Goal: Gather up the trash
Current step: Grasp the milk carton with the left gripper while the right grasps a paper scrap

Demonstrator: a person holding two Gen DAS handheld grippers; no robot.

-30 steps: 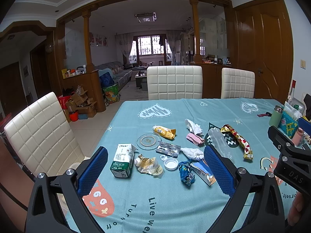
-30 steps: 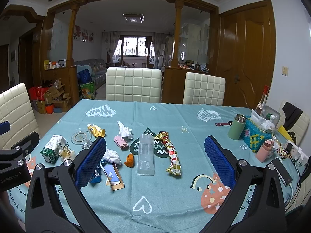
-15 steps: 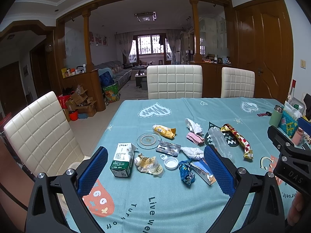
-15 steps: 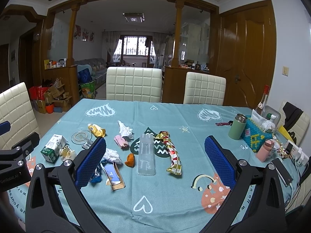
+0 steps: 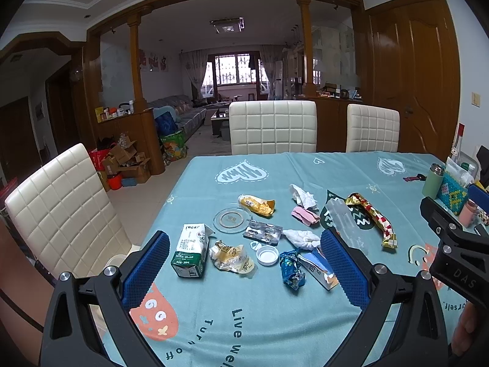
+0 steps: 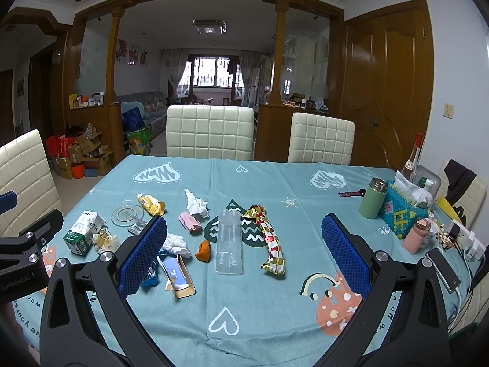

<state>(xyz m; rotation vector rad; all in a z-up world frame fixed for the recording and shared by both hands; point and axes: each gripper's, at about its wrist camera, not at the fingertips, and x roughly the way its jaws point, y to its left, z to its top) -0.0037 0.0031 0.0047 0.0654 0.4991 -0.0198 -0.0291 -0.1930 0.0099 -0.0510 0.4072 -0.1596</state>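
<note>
Both tools hover above the near edge of the bench, which is covered by a teal cloth printed with hearts. The left tool has its blue-padded fingers spread wide with nothing between them, and the right tool is spread the same way, also empty.

The trash lies scattered on the cloth just beyond the fingertips. Nearest on the left side are a green-and-white milk carton lying tilted, a crumpled clear-and-yellow wrapper just beside it, a small white round cap, a crumpled blue foil wrapper and a torn flat cardboard box with blue print. A little farther are a crumpled white tissue, a silver blister pack, a small orange scrap, a clear flattened plastic tray and a long red, white and gold checked wrapper. Beyond these sit a clear round glass coaster, a yellow snack packet, a folded pink paper and another crumpled white tissue.

At the far right stands a green insulated flask. Cream padded chairs stand behind the bench.
</note>
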